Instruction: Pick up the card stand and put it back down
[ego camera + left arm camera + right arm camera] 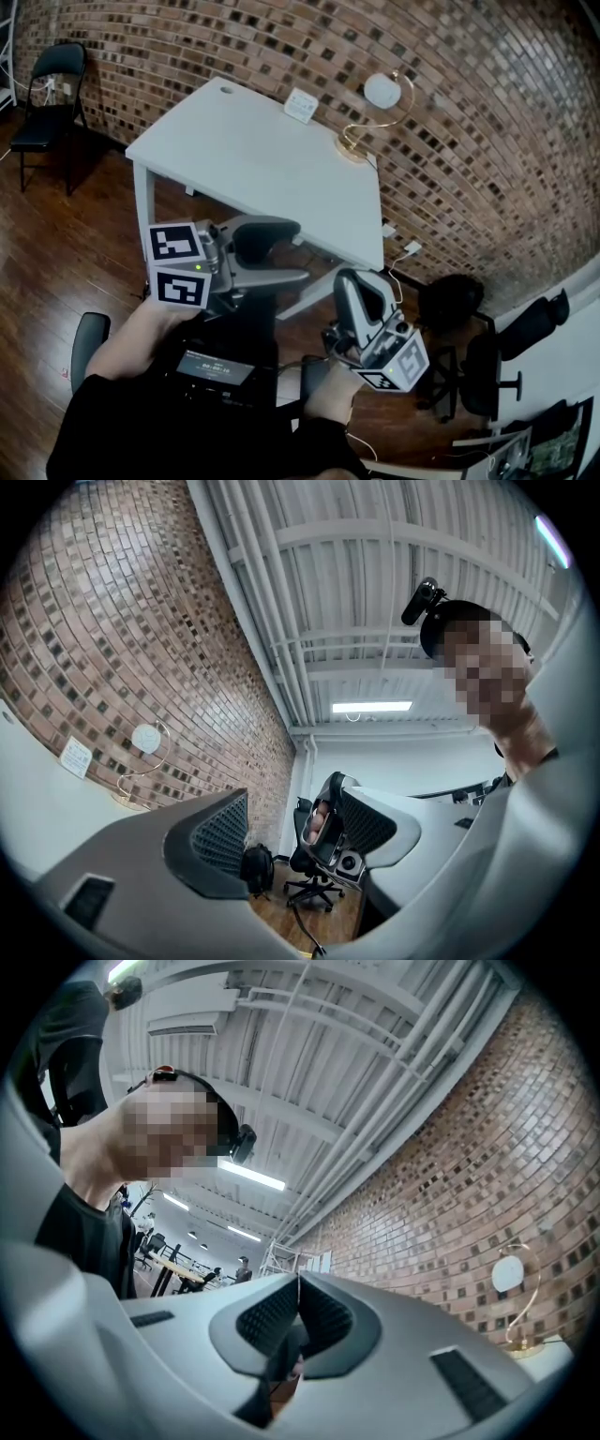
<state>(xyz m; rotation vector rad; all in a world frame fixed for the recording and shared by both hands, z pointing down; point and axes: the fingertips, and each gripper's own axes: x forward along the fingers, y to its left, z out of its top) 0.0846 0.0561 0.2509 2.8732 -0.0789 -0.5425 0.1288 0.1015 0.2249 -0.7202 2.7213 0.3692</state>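
1. Nearest: both hands hold grippers close to the body, above the wooden floor (56,262). A dark device with a lit screen (214,367) sits just below the left one.
2. Left gripper (292,251): lies sideways, jaws pointing right. Fingers spread wide with nothing between them.
3. Right gripper (351,281): tipped upward, marker cube low. Fingers pressed together and pinching nothing.
4. Both grippers are short of the white table (244,159) and touch nothing on it.
5. Card stand (375,112): a gold wire loop carrying a round white card. It stands upright at the table's far right corner, well apart from both grippers.
6. A small white box (301,104) sits at the far edge, left of the stand.
7. Farthest: brick wall (450,112). A black folding chair (47,94) stands at far left and office chairs (487,366) at right.
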